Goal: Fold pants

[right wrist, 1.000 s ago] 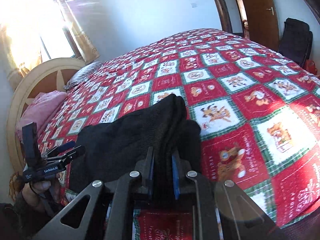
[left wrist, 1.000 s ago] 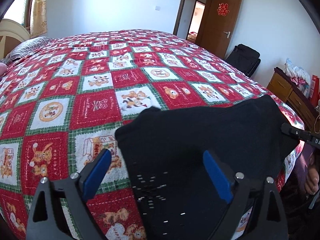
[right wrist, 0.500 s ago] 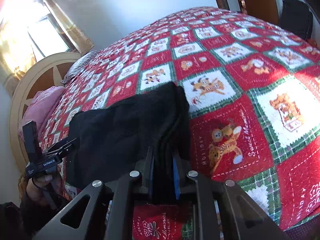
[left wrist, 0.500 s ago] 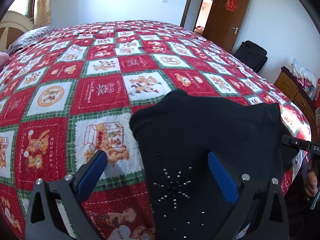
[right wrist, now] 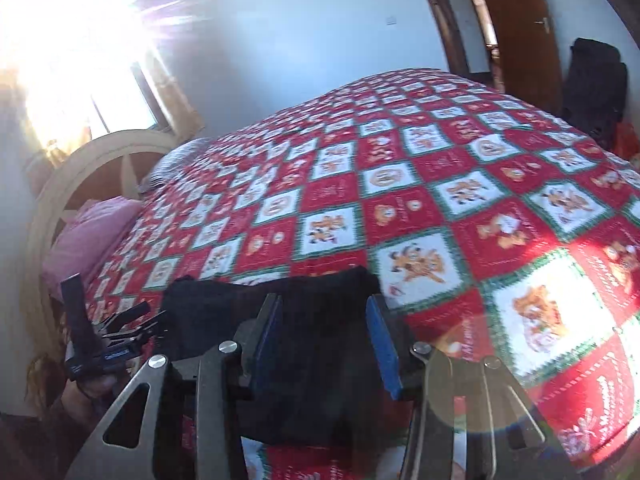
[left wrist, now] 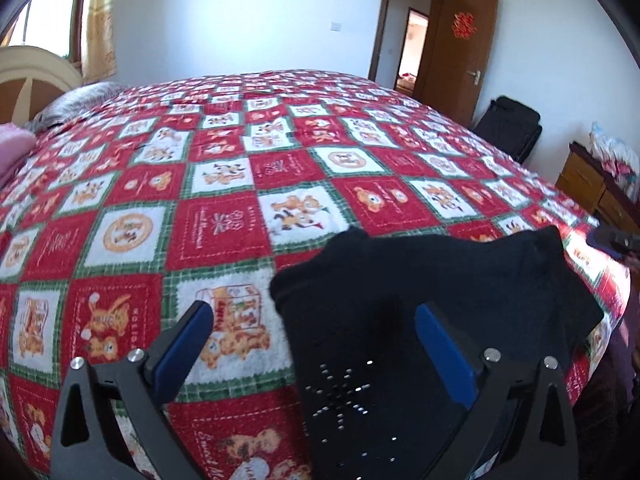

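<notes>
Pants (left wrist: pixel 420 320) run off the frame's bottom edge (bedspread (right wrist: pixel 460 184) blurred).

Red double-happiness character (left wrist: pixel 463 25) pasted on the brown door (left wrist: pixel 460 60). On the bedspread (left wrist: pixel 280 168), stitched words partly legible: "HOLIDAY" (left wrist: pixel 141 330) beside a bear patch, "Sweet M…" (left wrist: pixel 210 450) on a near red square, "Memori…" (right wrist: pixel 604 400) in the right wrist view. Remaining lettering too blurred for reading.

Black gripper (left wrist: pixel 316 344) frames — blue pads (left wrist: pixel 444 354), silver screws (left wrist: pixel 135 355)
</notes>
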`<move>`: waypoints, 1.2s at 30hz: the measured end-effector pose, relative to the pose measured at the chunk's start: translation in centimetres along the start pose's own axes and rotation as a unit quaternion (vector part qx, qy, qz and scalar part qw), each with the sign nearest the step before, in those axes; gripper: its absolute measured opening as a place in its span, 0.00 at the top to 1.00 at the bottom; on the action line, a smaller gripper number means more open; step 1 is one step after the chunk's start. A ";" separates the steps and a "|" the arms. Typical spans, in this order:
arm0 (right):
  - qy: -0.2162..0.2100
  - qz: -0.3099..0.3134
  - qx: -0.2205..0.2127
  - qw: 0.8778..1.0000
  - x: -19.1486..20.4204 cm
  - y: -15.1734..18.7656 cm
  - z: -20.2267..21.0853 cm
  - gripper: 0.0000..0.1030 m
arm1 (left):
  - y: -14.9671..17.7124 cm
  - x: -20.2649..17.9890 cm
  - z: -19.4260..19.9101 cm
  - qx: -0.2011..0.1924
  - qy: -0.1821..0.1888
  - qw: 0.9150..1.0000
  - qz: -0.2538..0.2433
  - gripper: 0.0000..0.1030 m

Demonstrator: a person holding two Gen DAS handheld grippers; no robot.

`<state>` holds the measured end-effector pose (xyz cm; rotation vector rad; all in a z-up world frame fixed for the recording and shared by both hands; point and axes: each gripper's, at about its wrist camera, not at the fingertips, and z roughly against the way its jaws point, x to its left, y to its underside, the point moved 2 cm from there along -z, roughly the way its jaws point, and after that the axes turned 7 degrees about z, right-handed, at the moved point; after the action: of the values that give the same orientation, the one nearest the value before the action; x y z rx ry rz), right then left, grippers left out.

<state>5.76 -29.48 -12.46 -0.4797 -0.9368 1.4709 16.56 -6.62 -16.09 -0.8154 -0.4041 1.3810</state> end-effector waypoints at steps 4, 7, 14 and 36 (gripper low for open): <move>0.003 -0.041 0.048 0.998 -1.2 -0.1 -4.8 0.55 | 0.5 -0.5 -2.0 0.016 -0.039 0.998 -0.040 0.00; 0.004 -0.058 0.070 0.996 -2.8 1.3 -6.9 0.55 | 0.7 0.7 -2.6 0.034 -0.012 0.999 0.000 0.00; 0.023 -0.034 0.039 0.998 -1.3 1.5 -1.6 0.55 | 1.2 1.2 -1.5 0.046 0.001 0.999 0.023 0.00; 0.011 -0.087 0.057 0.995 -5.1 4.0 0.0 0.44 | 2.2 1.5 -1.2 0.044 0.077 0.995 0.050 0.00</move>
<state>4.07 -33.97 -16.79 -0.3223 -0.8502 1.3506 16.11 -5.52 -18.76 -0.8726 -0.1830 1.4068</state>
